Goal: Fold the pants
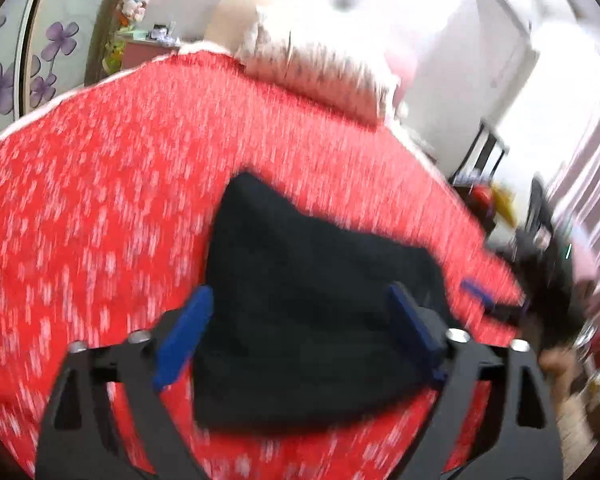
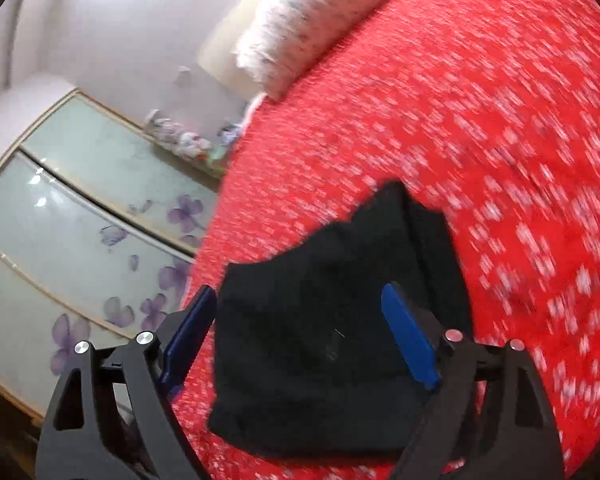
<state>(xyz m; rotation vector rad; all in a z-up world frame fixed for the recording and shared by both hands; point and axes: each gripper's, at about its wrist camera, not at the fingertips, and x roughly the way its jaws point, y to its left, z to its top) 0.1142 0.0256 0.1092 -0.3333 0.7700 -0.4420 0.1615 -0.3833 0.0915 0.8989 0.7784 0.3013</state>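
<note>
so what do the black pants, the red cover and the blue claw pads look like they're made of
Folded black pants: soft matte cloth, probably cotton knit; they slump with no shine. Red white-flecked bed cover: woven or tufted fabric, judging by its grainy look, though blur hides the weave. Blue pads on the claw fingers: smooth rigid plastic or rubber, with flat faces and a slight sheen.

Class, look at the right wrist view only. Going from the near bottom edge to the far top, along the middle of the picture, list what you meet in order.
Right gripper, open → folded black pants → red patterned bedspread → pale pillow at the head of the bed.
</note>
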